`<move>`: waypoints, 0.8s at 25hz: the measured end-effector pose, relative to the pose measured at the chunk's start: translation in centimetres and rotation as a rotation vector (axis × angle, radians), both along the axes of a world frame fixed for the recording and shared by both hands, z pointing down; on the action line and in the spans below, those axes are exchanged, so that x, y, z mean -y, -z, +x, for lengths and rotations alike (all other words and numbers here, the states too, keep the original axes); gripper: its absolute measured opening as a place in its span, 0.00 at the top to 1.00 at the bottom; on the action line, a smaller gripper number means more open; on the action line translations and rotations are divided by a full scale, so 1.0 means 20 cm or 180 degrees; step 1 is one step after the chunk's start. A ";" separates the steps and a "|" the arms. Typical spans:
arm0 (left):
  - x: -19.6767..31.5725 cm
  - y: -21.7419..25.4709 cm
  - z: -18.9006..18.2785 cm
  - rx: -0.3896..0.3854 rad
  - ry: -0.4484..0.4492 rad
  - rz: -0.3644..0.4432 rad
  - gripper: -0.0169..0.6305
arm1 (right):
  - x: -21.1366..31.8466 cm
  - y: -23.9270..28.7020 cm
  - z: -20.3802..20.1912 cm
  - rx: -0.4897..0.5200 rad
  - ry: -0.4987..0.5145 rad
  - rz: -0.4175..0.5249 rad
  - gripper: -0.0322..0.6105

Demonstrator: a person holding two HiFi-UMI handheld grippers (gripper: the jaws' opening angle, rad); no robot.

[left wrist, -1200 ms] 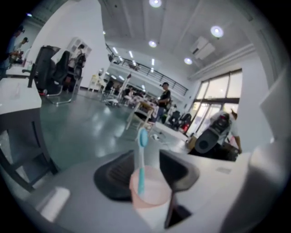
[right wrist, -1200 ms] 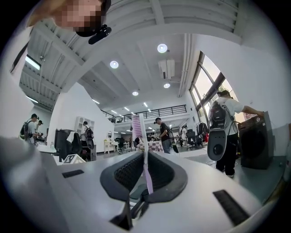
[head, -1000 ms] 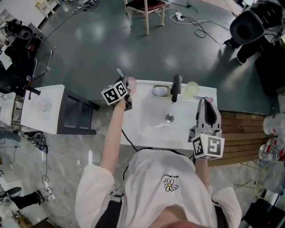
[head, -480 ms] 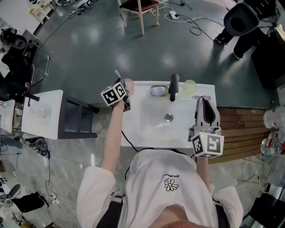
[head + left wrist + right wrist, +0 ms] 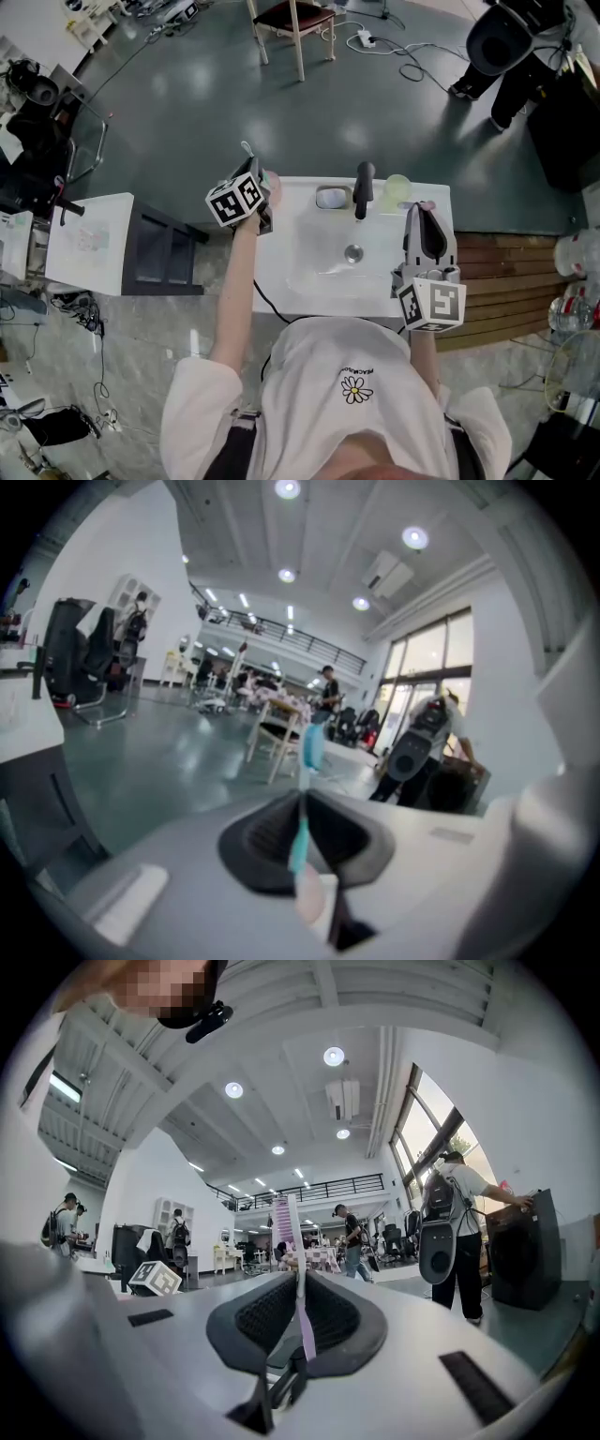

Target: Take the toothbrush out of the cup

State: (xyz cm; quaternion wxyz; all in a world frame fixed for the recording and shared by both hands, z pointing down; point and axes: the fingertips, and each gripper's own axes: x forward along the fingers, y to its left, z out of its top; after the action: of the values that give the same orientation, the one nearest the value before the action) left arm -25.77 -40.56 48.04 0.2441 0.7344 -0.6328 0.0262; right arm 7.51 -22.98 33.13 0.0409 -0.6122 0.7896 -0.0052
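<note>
Left gripper [image 5: 302, 801] with fingers just closed tight on an upright teal toothbrush [image 5: 300, 847], held at the pink cup [image 5: 274, 184] on the sink's [image 5: 319, 277] back left corner, pink toothbrush [image 5: 292, 1228] clamped in the right gripper [image 5: 300, 1288] over the sink's right rim.

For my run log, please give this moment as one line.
left gripper: jaws just closing, gripping blue toothbrush | right gripper: shut on pink toothbrush

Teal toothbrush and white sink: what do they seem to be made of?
Teal toothbrush: plastic by its look, with a smooth, translucent handle. Sink: probably glazed ceramic, white and smooth with a faint sheen; cast resin is possible.
</note>
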 end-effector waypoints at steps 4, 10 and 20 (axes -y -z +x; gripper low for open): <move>-0.01 0.26 0.07 0.0156 -0.0112 0.0405 0.93 | 0.03 0.02 -0.01 0.0001 0.0048 0.0036 0.91; -0.11 0.74 0.17 0.0701 -0.0184 0.1229 0.93 | 0.08 0.06 -0.04 -0.0013 0.0144 0.0128 0.91; -0.49 1.09 0.34 0.1496 -0.0057 0.2002 0.93 | 0.15 0.15 -0.09 -0.0043 0.0237 0.0264 0.91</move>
State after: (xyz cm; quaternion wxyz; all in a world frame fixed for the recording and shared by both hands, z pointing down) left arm -18.90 -30.78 26.18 -0.1446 0.7528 -0.6421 0.0006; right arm 5.69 -26.06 30.14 0.0607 -0.5802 0.8117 0.0301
